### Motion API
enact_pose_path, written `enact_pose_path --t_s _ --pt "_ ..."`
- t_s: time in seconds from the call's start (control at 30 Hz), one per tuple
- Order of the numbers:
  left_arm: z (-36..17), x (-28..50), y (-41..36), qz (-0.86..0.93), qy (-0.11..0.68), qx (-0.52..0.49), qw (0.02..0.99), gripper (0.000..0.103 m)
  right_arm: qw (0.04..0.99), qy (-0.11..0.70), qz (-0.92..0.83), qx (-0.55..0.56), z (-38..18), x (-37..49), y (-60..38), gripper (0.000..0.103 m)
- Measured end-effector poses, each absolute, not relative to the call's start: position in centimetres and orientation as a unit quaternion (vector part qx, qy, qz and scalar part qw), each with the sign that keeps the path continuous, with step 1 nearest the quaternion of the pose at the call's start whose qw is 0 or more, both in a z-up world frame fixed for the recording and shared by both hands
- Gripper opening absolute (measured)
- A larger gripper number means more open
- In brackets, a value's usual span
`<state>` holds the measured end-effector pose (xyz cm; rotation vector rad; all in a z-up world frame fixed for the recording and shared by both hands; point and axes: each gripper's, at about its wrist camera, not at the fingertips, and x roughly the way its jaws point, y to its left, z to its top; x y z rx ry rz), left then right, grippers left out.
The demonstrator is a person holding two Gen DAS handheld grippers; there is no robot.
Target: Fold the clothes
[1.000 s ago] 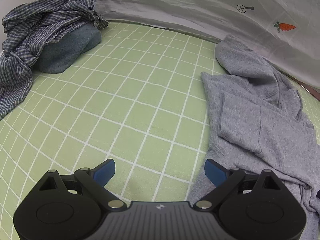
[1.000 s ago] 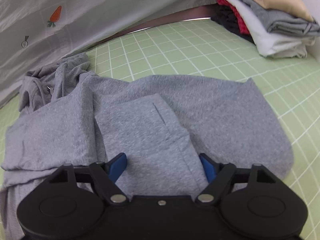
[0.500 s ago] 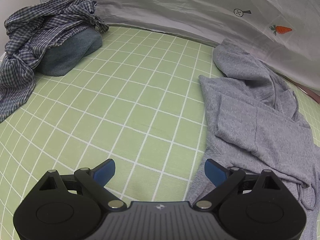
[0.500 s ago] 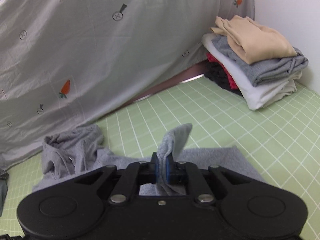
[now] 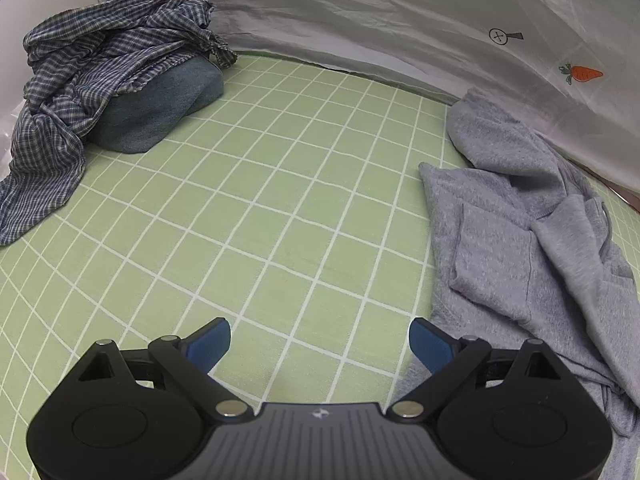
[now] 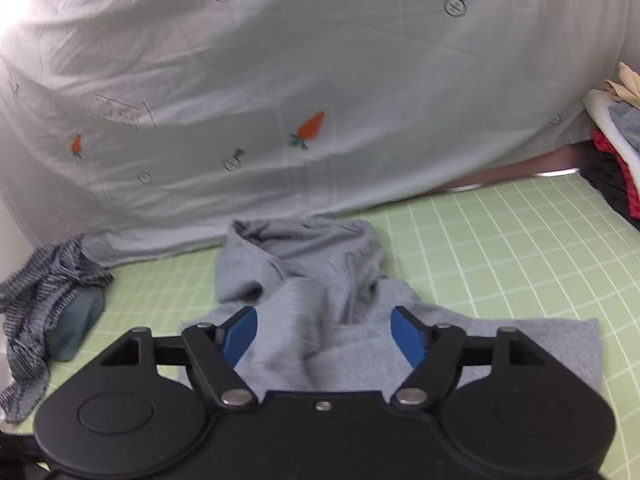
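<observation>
A grey hoodie (image 6: 312, 280) lies on the green checked mat (image 6: 500, 240), its hood bunched toward the back sheet. My right gripper (image 6: 324, 334) hangs above the garment with its jaws opening; the blue pads stand wide apart and press on nothing, the cloth lying below them. The left wrist view has the same grey hoodie (image 5: 520, 232) along the right side. My left gripper (image 5: 320, 346) stands open over bare mat just left of the hoodie's edge, nothing between its fingers.
A crumpled blue plaid shirt (image 5: 92, 92) drapes over a teal folded cloth (image 5: 160, 108) at the far left. A stack of folded clothes (image 6: 616, 152) sits at the right. A white carrot-print sheet (image 6: 280, 80) hangs behind the mat.
My right gripper shut on a fold of the hoodie, lifted it, then let it go and opened wide, while the view swung left and up. The left gripper stayed put.
</observation>
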<state>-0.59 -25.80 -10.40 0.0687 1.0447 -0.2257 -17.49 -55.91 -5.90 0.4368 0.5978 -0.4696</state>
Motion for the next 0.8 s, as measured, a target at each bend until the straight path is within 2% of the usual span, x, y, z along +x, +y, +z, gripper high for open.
enact_pose_path --t_s 0.17,0.3,0.47,0.63,0.73,0.8 --pt "-9.8 0.0 -27.9 -0.129 0.493 0.045 0.859 0.096 0.844 0.339 -0.343 0.237 -9.4 -23.8 -58.6 0.085" --pt "-9.1 0.6 -31.3 -0.164 0.487 0.051 0.856 0.096 0.791 0.350 -0.422 0.273 -11.7 -29.3 -60.1 0.101" --pt "-8.3 0.7 -37.1 -0.223 0.470 0.080 0.850 0.096 0.745 0.349 -0.490 0.288 -13.3 -32.8 -62.0 0.103" --pt "-8.0 0.6 -42.9 -0.290 0.453 0.110 0.836 0.096 0.741 0.354 -0.510 0.257 -13.6 -32.2 -63.0 0.103" --pt "-8.9 0.6 -45.4 -0.315 0.463 0.128 0.819 0.087 0.742 0.366 -0.503 0.252 -14.1 -31.1 -63.4 0.103" --pt "-9.6 0.4 -46.5 -0.329 0.467 0.137 0.809 0.068 0.745 0.377 -0.493 0.245 -14.3 -30.4 -63.4 0.103"
